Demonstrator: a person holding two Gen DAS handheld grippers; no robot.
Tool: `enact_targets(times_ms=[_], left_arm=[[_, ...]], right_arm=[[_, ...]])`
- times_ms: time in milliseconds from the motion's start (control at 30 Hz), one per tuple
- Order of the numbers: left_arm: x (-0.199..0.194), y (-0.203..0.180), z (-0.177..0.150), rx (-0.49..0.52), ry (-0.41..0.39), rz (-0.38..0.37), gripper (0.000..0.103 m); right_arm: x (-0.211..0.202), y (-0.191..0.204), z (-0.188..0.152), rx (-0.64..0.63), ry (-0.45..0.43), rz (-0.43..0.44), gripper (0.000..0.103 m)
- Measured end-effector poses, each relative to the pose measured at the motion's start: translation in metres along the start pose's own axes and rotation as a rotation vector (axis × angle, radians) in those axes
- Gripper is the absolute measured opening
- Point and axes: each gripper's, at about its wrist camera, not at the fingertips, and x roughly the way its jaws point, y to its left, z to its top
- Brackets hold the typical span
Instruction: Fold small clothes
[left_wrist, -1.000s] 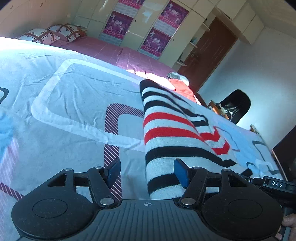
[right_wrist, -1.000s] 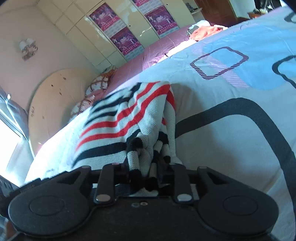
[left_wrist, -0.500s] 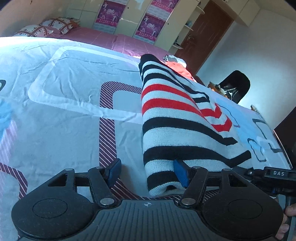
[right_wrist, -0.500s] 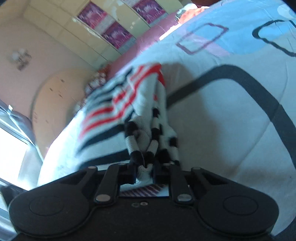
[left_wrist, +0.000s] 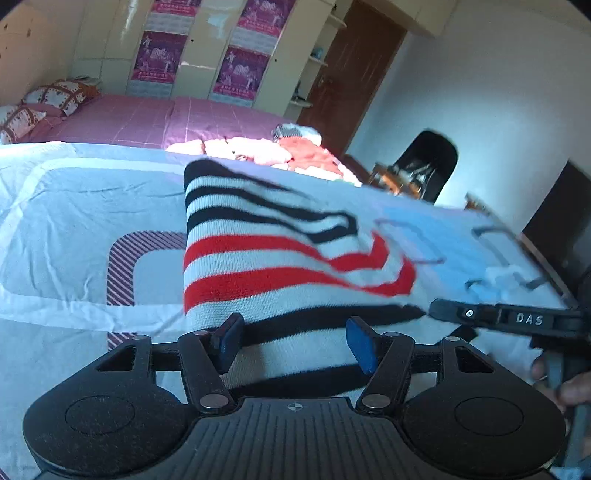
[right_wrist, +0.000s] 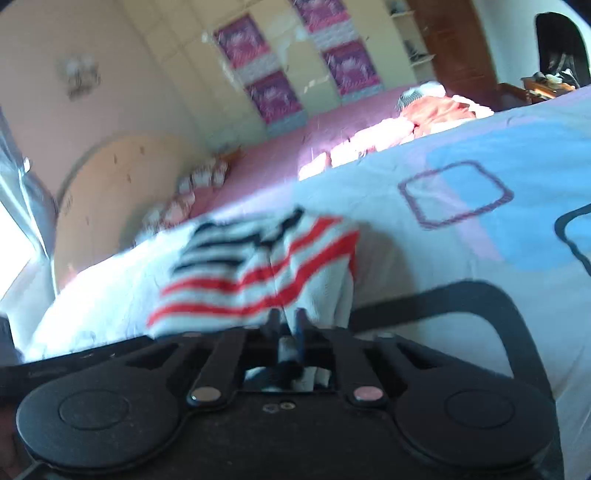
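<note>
While folded: sweater (left_wrist: 280, 266) beside pillows (left_wrist: 44, 103).

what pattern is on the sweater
White knit sweater with black and red stripes, clearest in the left wrist view.

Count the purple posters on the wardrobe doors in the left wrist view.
4: upper left, lower left, upper right, lower right. The top pair are cropped; more may lie outside the frame.

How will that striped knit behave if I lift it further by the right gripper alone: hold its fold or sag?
The striped knit will probably sag: it already drapes limply from the right gripper, which is shut on a bunched edge. It looks light, so the pinch should hold. The left gripper is open around the near end, gripping nothing, so that end would likely slide over the bedsheet.
</note>
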Motion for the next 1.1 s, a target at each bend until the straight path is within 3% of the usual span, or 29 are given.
enact_targets(times_ms=[100,133,167,233,333,467,600,633,667,800,867,967,1033,1100], left_arm=[[-0.008,-0.008,-0.002,0.048,-0.018,0.023,0.062],[-0.016,-0.006,0.001,0.037,-0.041,0.014,0.062],[-0.025,-0.001,0.004,0.02,-0.076,0.009,0.062],[-0.03,0.014,0.013,-0.019,-0.104,0.023,0.062],[-0.017,0.042,0.031,-0.099,-0.118,0.026,0.062],[0.022,0.075,0.046,-0.238,-0.075,-0.05,0.062],[0.054,0.083,0.047,-0.267,-0.032,-0.067,0.062],[0.058,0.083,0.046,-0.265,-0.026,-0.07,0.055],[0.064,0.082,0.043,-0.253,-0.013,-0.062,0.034],[0.056,0.081,0.026,-0.261,-0.082,0.025,0.034],[0.056,0.08,0.019,-0.266,-0.094,0.039,0.034],[0.058,0.075,0.025,-0.238,-0.079,0.058,0.041],[0.052,0.07,0.03,-0.209,-0.081,0.083,0.042],[0.034,0.066,0.037,-0.186,-0.124,0.092,0.042]], right_arm=[[0.008,0.005,-0.011,-0.069,0.025,-0.009,0.001],[0.002,0.004,-0.006,-0.067,0.01,0.0,0.014],[-0.006,0.002,-0.002,-0.054,-0.032,0.005,0.039],[-0.012,-0.008,0.008,-0.015,-0.094,-0.006,0.051],[0.006,-0.033,0.026,0.077,-0.081,-0.005,0.049],[0.043,-0.052,0.04,0.152,-0.037,0.036,0.046],[0.066,-0.052,0.049,0.149,-0.031,0.044,0.034],[0.068,-0.049,0.05,0.133,-0.032,0.04,0.016],[0.068,-0.043,0.052,0.094,-0.05,0.037,0.012],[0.059,-0.015,0.058,-0.107,-0.137,0.017,0.01],[0.067,-0.012,0.06,-0.16,-0.129,-0.022,0.01],[0.094,-0.019,0.054,-0.178,-0.022,-0.09,0.013],[0.086,-0.016,0.052,-0.168,-0.042,-0.104,0.025],[0.066,-0.013,0.053,-0.138,-0.094,-0.105,0.026]])
